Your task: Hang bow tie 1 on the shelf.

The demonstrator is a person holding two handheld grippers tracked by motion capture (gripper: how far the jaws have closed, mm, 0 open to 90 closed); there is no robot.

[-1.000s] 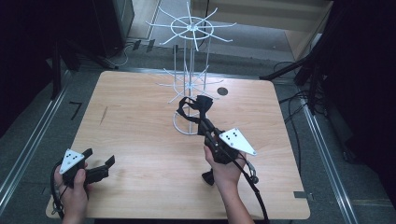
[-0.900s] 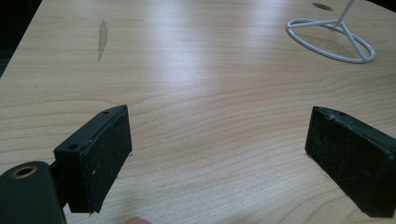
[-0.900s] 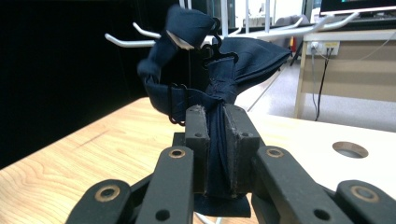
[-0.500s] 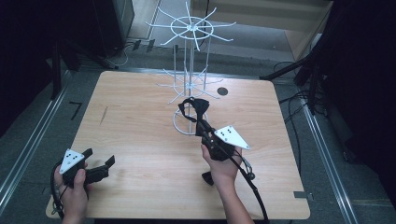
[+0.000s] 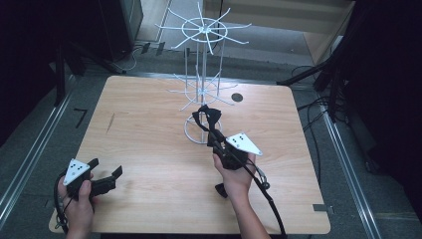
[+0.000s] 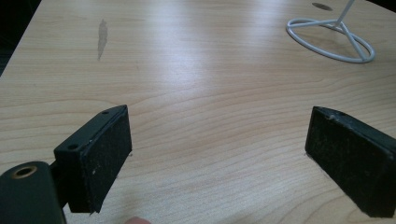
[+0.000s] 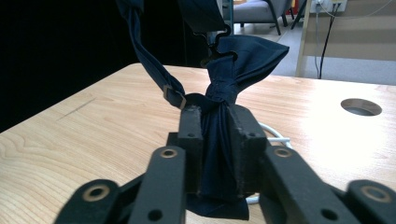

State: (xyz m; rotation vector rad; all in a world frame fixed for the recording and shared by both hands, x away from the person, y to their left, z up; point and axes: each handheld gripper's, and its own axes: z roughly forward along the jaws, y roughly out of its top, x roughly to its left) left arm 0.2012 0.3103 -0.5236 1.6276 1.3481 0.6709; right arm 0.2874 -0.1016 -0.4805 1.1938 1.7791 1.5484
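Your right gripper [image 5: 209,130] is clamped on a dark navy bow tie [image 7: 219,93]: in the right gripper view, the two black pads press against either side of the cloth, with the knot and one wing of the bow standing just above the jaw tips and a fold of fabric hanging out below them. The jaws have just been easing apart a little, yet the cloth remains pinched between them. The tie's narrow strap [image 7: 144,51], carrying a small metal slider, rises up and to the left out of that view, and a black hook sits at the top of the knot. In the high view, the bow tie [image 5: 208,115] is held above the ring base of a white wire display rack [image 5: 201,59], which stands at the far middle of the wooden table [image 5: 149,149]; whether the tie touches the rack's wires cannot be told. Your right hand [image 5: 234,174] grips the tool's body near the table's centre, its cable trailing back toward you. Your left gripper [image 5: 107,173] sits at the near left corner of the table, well apart from the rack, with its jaws spread wide and bare tabletop between the pads [image 6: 105,154].
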